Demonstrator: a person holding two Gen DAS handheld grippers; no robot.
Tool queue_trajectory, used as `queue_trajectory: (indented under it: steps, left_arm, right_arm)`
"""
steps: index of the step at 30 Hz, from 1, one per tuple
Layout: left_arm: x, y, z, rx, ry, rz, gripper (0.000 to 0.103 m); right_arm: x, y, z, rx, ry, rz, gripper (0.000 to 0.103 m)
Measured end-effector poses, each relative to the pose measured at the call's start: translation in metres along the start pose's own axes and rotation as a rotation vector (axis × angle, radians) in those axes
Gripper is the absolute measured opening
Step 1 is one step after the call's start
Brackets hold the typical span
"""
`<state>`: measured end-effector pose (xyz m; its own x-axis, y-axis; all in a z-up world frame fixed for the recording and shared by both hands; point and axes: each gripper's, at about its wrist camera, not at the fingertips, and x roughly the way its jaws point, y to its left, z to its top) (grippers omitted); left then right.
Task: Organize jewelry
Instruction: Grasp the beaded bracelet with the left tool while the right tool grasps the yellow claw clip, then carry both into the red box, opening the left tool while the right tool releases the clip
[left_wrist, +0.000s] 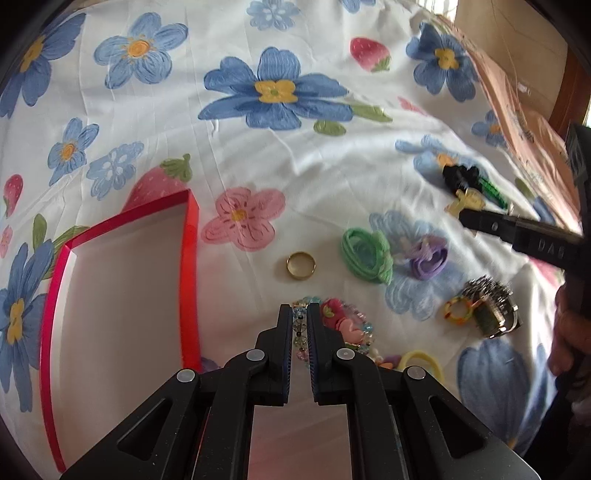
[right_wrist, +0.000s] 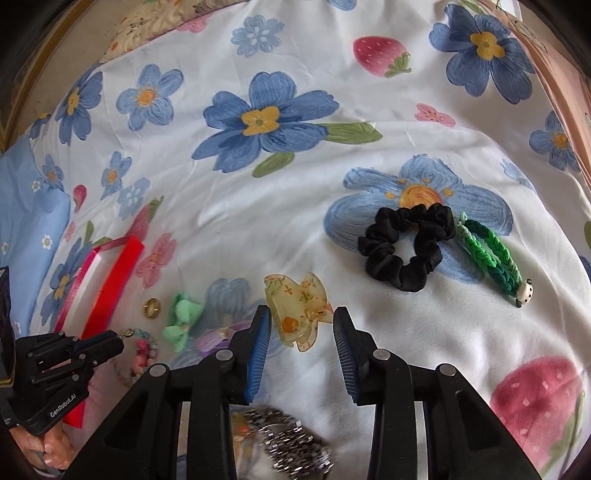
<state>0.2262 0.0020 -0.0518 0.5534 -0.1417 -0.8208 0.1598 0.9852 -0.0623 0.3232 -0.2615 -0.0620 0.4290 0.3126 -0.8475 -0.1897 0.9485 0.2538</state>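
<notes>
My left gripper (left_wrist: 299, 308) is shut on a strand of the pastel beaded bracelet (left_wrist: 343, 325), whose pink charms spread to the right of the fingers. In the right wrist view the same gripper (right_wrist: 120, 341) pinches the bracelet's end (right_wrist: 142, 349). An open red box (left_wrist: 192, 258) with a white inside lies just left of it. My right gripper (right_wrist: 303, 310) stands open around a clear yellow claw clip (right_wrist: 295, 314); the left pad touches the clip and the right pad sits just beside it. A gold ring (left_wrist: 301, 265) lies on the sheet ahead of the bracelet.
On the flowered bedsheet lie a green bow tie (left_wrist: 365, 254), a purple one (left_wrist: 430, 254), a yellow hair tie (left_wrist: 421, 360), a sparkly silver piece (right_wrist: 291, 439), a black scrunchie (right_wrist: 402, 247) and a green braided tie (right_wrist: 491, 258). A hand (left_wrist: 569, 332) shows at the right.
</notes>
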Motion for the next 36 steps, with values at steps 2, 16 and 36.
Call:
queue_trajectory:
  steps: [2,16,36]
  left_arm:
    - [-0.012,0.004,0.000,-0.019,-0.019,-0.013,0.007]
    - [-0.095,0.049,-0.012,-0.122,-0.150,-0.055,0.007]
    - [-0.087,0.134,-0.019,-0.278,-0.126,0.053,0.007]
  right_arm:
    - [-0.005,0.008,-0.001,-0.005,-0.005,0.025,0.035]
    - [-0.015,0.077,-0.004,-0.071,-0.008,0.158,0.035]
    - [0.024,0.209,0.003,-0.261,0.050,0.319,0.035]
